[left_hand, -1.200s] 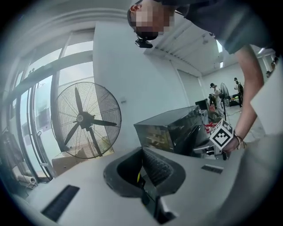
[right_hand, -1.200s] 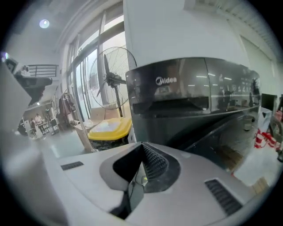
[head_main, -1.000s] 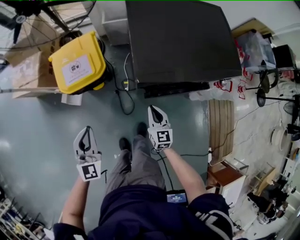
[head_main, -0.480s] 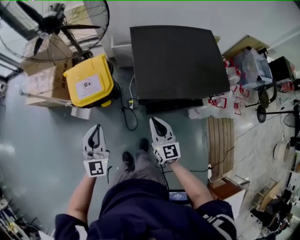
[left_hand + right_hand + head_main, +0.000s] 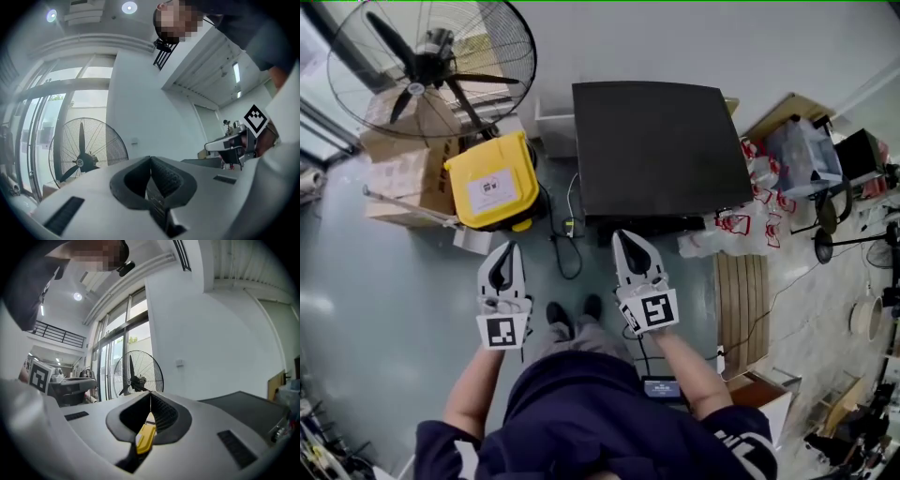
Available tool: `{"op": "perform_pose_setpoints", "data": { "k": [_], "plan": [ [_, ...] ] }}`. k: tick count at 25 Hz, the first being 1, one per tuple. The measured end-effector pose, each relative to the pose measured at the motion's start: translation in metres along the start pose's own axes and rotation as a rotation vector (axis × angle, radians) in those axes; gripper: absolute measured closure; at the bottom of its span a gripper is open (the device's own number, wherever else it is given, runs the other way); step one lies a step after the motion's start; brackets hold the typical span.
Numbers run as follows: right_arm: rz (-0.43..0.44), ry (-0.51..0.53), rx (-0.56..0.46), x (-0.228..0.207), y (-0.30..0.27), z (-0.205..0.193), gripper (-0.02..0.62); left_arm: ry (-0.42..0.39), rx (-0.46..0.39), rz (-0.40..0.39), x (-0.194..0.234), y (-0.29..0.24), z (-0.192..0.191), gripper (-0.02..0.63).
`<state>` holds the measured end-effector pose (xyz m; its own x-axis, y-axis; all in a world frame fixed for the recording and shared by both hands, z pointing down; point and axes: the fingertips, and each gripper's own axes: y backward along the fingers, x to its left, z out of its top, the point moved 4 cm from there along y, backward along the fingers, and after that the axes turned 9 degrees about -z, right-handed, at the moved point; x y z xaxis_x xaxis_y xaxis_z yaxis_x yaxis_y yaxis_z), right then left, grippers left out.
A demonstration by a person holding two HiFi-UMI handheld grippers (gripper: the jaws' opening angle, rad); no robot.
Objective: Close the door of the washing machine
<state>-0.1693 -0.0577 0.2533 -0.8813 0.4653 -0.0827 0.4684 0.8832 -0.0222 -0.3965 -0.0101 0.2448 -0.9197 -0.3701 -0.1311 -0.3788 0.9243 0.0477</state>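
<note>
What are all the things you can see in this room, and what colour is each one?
Washing machine: one, black top, by the wall, ahead of the person.
Fan: one, black, big, top left.
Bin: one, yellow, left of the machine.
Cardboard boxes: at least two, brown, left of the bin.
Cables: black, on the floor in front of the machine.
Bags: white with red print, right of the machine.
Slatted board: one, pale wood, on the floor at right.
Shoes: two, black.
Left gripper: white, jaws shut.
Right gripper: white, jaws shut.
</note>
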Motion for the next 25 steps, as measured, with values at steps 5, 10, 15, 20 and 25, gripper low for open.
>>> {"op": "perform_pose_setpoints", "data": {
  "k": [5,10,15,20,25],
  "plan": [
    [-0.023,0.034,-0.027,0.013,0.007,0.031,0.572,-0.010,-0.048,-0.027,0.002,-0.001,0.032,0.581],
    [-0.038,0.072,-0.041,0.025,0.013,0.057,0.572,0.005,-0.052,-0.017,0.006,0.002,0.049,0.581],
    [-0.058,0.106,-0.046,0.029,0.012,0.068,0.574,-0.003,-0.063,-0.025,0.006,0.007,0.063,0.581],
    [-0.084,0.118,-0.049,0.027,0.012,0.070,0.574,-0.003,-0.061,-0.018,0.006,0.008,0.065,0.581],
    [-0.090,0.125,-0.037,0.029,0.010,0.069,0.574,-0.008,-0.062,-0.012,0.013,0.015,0.066,0.581]
  ]
}}
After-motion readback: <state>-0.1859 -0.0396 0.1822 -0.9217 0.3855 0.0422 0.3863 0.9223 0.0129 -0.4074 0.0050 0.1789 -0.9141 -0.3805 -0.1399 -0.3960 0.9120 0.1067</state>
